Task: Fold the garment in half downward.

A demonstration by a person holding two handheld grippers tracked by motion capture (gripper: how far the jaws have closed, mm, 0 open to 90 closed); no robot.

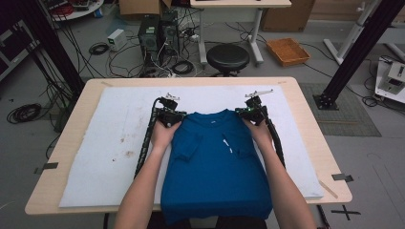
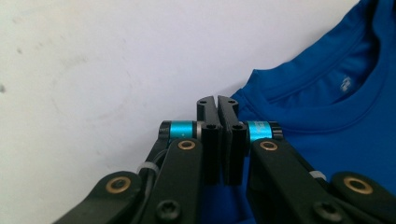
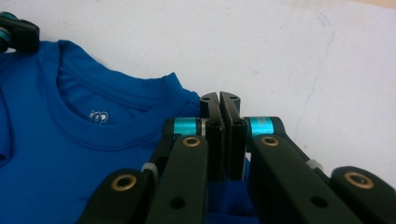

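Observation:
A blue T-shirt (image 1: 212,162) lies flat on a white mat (image 1: 110,143), collar away from me, sleeves folded in over its chest. My left gripper (image 1: 175,117) sits at the shirt's left shoulder and my right gripper (image 1: 248,113) at its right shoulder. In the left gripper view the jaws (image 2: 217,100) stand pressed together at the shoulder corner of the shirt (image 2: 327,116), with blue cloth under them. The right gripper (image 3: 220,95) is shut the same way on the other shoulder of the shirt (image 3: 70,154). The left gripper (image 3: 16,35) shows beyond the collar.
The mat covers most of a wooden table (image 1: 315,138) and has brown stains (image 1: 126,152) on its left half. The shirt's hem hangs over the near edge. Behind the table stand a black stool (image 1: 228,57), an orange tray (image 1: 288,51) and cables on the floor.

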